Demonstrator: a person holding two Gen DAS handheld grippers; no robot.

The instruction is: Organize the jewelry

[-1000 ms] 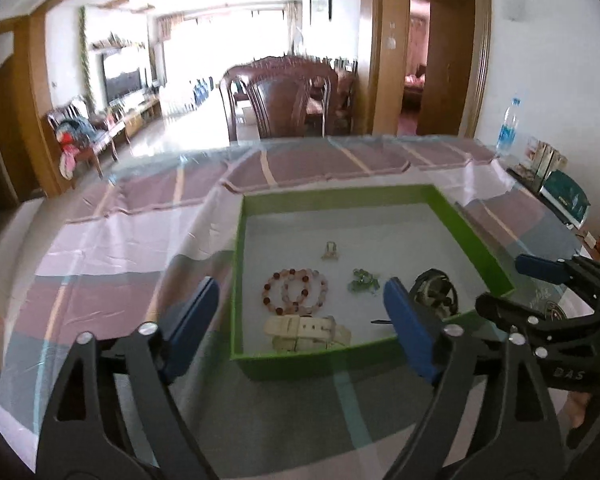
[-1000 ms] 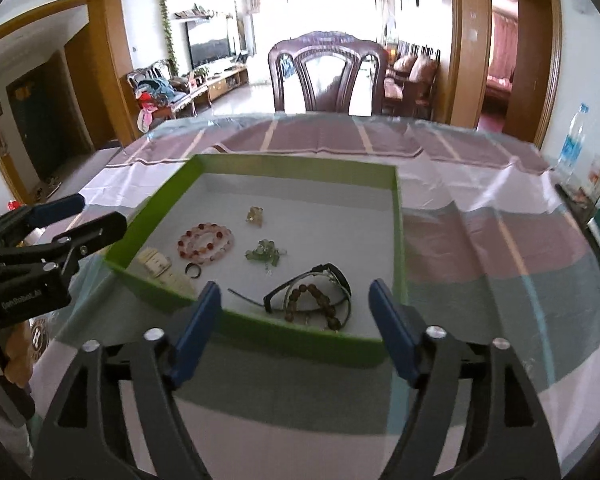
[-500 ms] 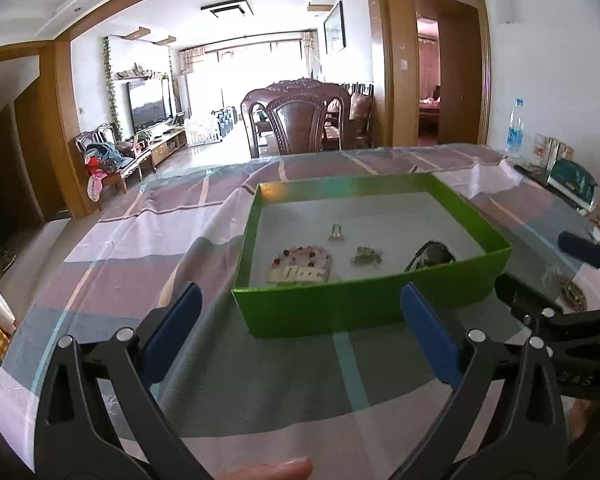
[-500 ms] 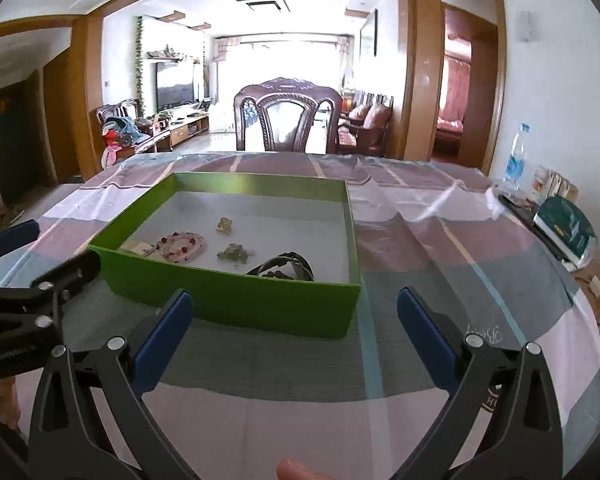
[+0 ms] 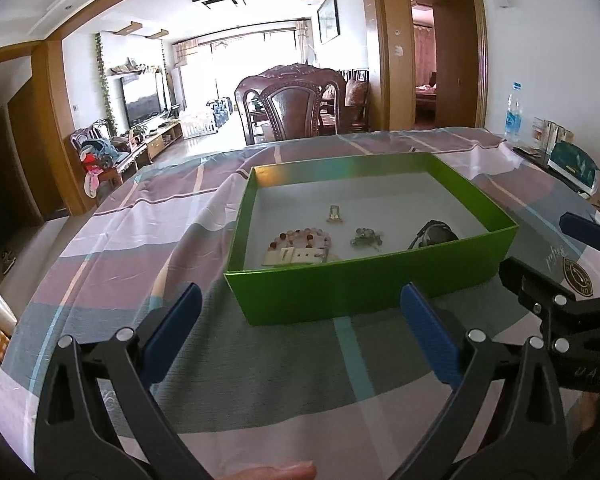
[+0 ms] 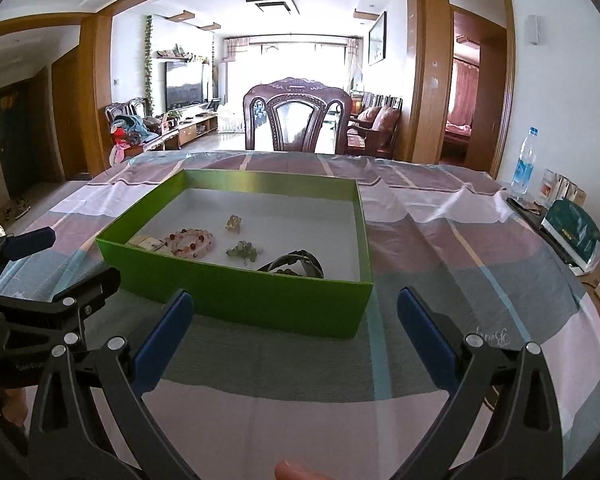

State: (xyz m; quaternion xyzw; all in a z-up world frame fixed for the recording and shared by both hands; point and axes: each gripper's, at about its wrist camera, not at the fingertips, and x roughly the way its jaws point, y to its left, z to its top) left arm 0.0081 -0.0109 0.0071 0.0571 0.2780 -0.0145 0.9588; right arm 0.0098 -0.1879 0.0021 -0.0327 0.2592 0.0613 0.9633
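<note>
Two grippers, left (image 5: 298, 334) and right (image 6: 294, 330), spread wide and empty just short of green box (image 5: 364, 288) on striped tablecloth (image 5: 140, 232). Inside box, left to right: cream strap (image 5: 296, 257), pink bead bracelet (image 5: 300, 237), gold charm (image 5: 334, 214), green cluster (image 5: 365, 238), dark bracelets (image 5: 434, 234). Seemingly all gathered; likely finished, or next reach over near wall. Right of box, cursive print and round emblem (image 5: 576, 276) on cloth, unreadable.

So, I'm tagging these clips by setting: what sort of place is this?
Most likely a home dining area opening onto a living room: clothed table, carved chair, TV.
</note>
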